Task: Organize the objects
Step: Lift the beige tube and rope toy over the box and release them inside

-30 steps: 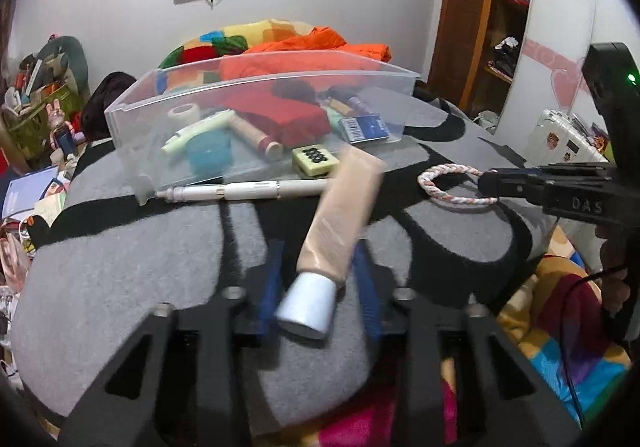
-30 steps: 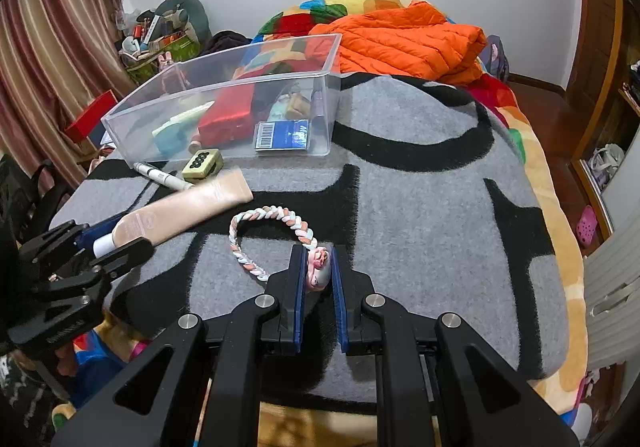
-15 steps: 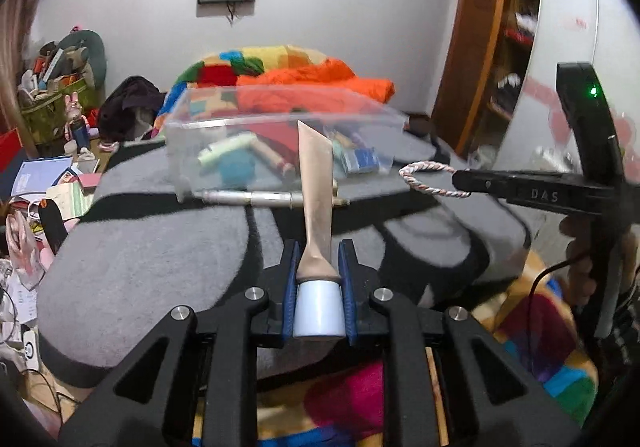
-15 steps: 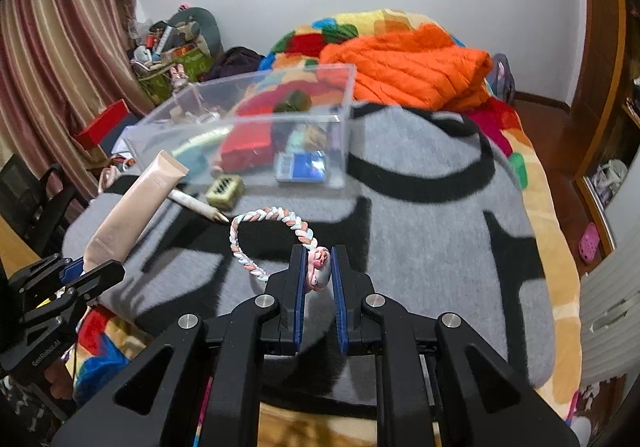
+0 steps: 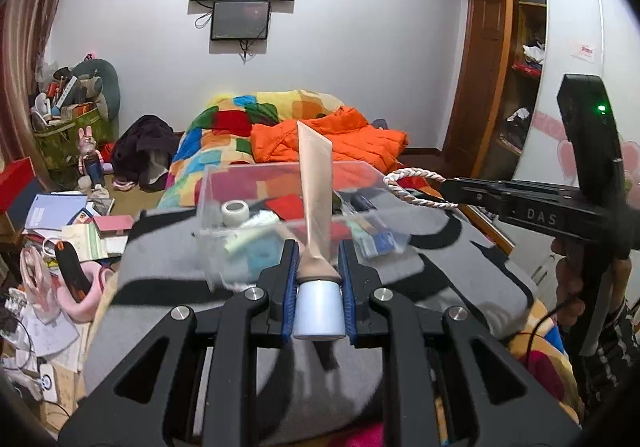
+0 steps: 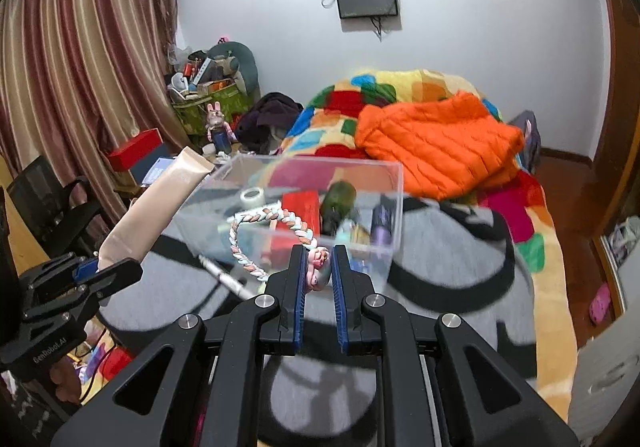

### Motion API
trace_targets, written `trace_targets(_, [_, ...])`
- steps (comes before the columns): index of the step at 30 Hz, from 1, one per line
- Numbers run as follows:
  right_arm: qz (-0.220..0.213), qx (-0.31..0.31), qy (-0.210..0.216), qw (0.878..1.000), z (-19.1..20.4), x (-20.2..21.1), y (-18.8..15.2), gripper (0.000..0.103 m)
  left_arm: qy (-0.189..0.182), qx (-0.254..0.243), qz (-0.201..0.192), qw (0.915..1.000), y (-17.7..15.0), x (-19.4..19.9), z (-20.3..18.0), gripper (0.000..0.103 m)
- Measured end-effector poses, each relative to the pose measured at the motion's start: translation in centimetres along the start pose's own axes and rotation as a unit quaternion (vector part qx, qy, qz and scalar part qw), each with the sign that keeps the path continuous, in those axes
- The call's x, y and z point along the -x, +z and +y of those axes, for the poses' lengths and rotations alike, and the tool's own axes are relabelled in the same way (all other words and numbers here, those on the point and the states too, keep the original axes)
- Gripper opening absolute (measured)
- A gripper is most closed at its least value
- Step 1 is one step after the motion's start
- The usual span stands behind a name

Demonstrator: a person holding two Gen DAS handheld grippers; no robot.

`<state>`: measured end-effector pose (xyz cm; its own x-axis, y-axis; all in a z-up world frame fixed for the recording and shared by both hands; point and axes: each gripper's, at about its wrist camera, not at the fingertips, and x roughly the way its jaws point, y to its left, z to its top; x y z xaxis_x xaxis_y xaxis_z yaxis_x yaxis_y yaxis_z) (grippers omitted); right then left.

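Observation:
My left gripper is shut on a beige cosmetic tube near its white cap; the tube stands up and away from me, in the air above the grey blanket. My right gripper is shut on the pink charm of a braided pastel bracelet, whose loop hangs to the left. The clear plastic box lies just beyond both grippers and holds a tape roll, a red item, a dark bottle and other small things. From the right wrist view the tube and left gripper appear at the left.
A white pen lies on the grey-and-black blanket in front of the box. An orange jacket lies on the colourful bedding behind. Clutter covers the floor at left; a wardrobe stands right.
Both grippers have risen off the blanket with their objects. The tube went from lying flat to standing upright in the left gripper. The bracelet has been lifted clear of the blanket.

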<state>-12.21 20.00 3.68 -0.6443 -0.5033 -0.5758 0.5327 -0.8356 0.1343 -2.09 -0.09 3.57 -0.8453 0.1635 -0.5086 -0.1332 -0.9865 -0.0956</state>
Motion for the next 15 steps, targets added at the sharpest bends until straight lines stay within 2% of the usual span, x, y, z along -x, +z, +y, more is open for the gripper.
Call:
trace_targets(7, [0.002, 0.002, 0.011, 1.000, -0.4, -3.1, 2.2, 0.011, 0.005, 0.022, 0.030, 0.9993, 2.5, -3.9, 2.2, 0.019])
trace_targets(12, [0.020, 0.001, 0.009, 1.000, -1.1, -6.2, 3.4, 0.011, -0.010, 0.036, 0.060, 0.9975, 3.7, -7.0, 3.4, 0.019])
trace_targets(15, [0.037, 0.002, 0.008, 0.999, -1.5, -8.2, 4.0, 0.011, -0.001, 0.030, 0.072, 0.9970, 4.3, -8.9, 3.8, 0.019])
